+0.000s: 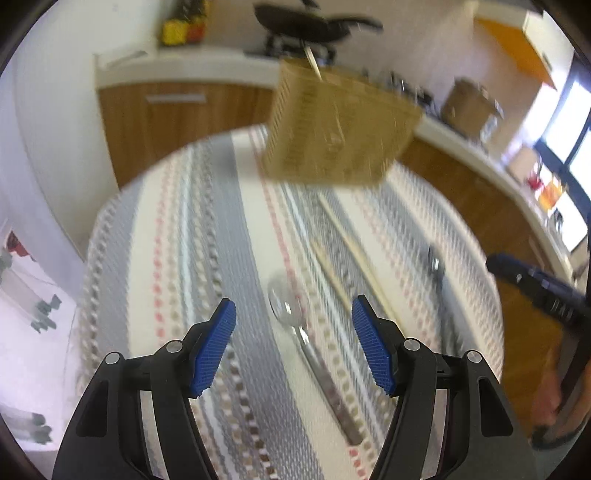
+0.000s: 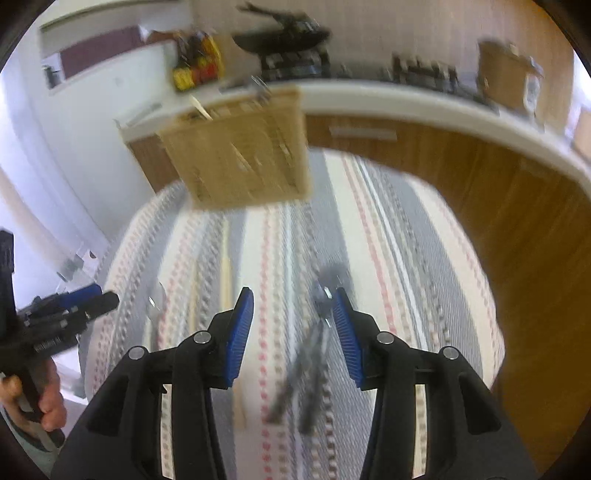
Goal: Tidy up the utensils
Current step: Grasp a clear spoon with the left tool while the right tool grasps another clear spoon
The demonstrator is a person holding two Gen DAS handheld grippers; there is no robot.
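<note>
A woven basket [image 1: 340, 125] [image 2: 240, 147] stands at the far side of the striped tablecloth [image 1: 207, 229], with a wooden stick poking out of its top. My left gripper [image 1: 293, 301] hangs open over a shiny spoon [image 1: 286, 302] whose handle runs toward me. Two wooden chopsticks [image 1: 332, 273] lie just right of the spoon. My right gripper [image 2: 293, 291] is open above dark-handled cutlery [image 2: 314, 362] lying flat on the cloth near its right finger. In the right wrist view the chopsticks [image 2: 225, 266] and spoon [image 2: 155, 302] lie to the left. Both views are blurred.
A wooden cabinet with a white counter [image 2: 406, 99] curves behind the round table. On the counter sit a black pan [image 1: 306, 22], a cardboard box [image 1: 469, 107] and yellow and red packs [image 2: 195, 70]. A hand [image 2: 48, 398] holds the left gripper's handle at the table's left edge.
</note>
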